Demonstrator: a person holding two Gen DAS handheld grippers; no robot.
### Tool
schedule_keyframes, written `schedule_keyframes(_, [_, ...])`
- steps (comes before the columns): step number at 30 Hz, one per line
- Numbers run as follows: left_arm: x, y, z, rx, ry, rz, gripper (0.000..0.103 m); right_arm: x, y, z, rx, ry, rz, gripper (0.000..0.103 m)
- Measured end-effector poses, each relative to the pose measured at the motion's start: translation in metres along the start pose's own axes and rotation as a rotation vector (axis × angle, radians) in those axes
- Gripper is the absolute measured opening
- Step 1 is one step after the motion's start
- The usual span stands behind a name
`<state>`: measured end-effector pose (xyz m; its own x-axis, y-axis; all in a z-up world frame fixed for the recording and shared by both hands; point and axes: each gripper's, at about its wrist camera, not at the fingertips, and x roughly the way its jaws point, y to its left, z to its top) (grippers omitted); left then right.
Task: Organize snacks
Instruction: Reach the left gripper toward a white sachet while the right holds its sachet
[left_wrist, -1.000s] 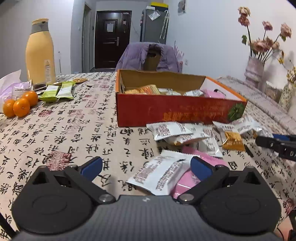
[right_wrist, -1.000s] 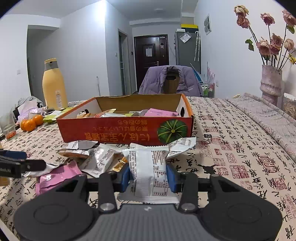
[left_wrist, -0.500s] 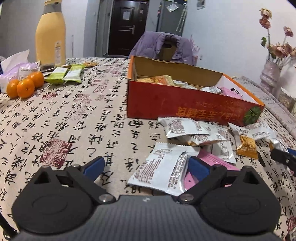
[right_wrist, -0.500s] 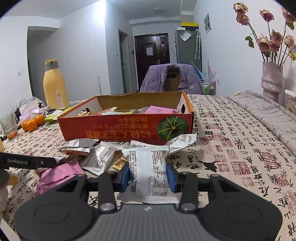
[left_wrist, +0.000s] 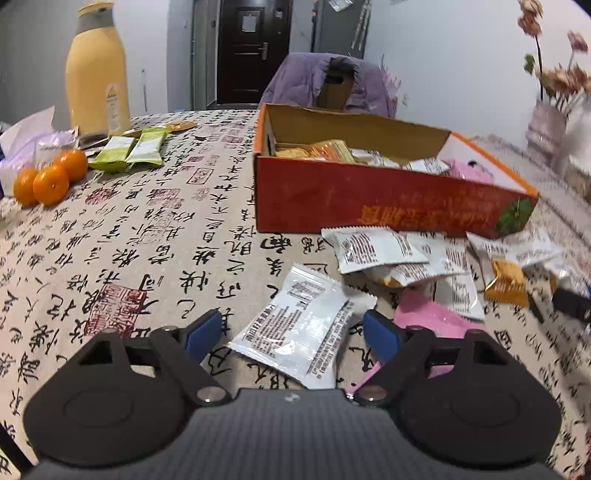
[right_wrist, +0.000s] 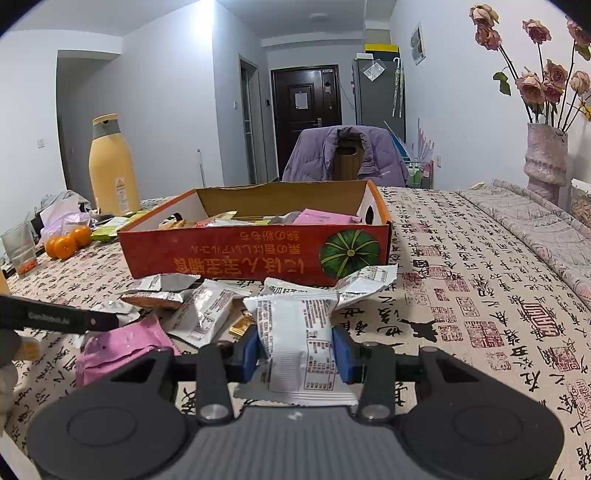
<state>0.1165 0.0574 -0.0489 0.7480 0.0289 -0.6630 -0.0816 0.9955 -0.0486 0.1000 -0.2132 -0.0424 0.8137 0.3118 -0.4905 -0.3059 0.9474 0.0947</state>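
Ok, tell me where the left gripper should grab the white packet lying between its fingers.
Grip the white packet across its puffy middle, coming straight down from above with the open left gripper. It lies flat and slanted on the tablecloth, its thin crimped ends offering little hold.

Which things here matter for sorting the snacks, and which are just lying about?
Job:
- orange box
- white packet in right gripper
- white packet between open left gripper fingers
- pink packet
- loose packets

Lying about:
- yellow bottle
- oranges
- vase
- glass
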Motion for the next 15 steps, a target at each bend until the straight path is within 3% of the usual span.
schedule_keyframes(4, [0.0016,-0.0043,0.0002,0.016,-0.004,0.015,0.075,0.0,0.0,0.0,-0.001,0.001,0.001,0.041])
schedule_keyframes(11, [-0.0011,-0.01,-0.0039,0.061,-0.026,0.025,0.052,0.0003,0.0003,-0.0002,-0.001,0.002,0.003,0.041])
schedule_keyframes(15, [-0.0052,-0.0102,-0.0058,0.054,-0.038,0.03,0.045,0.0004,0.0017,-0.0015,-0.004,0.003,0.005,0.041])
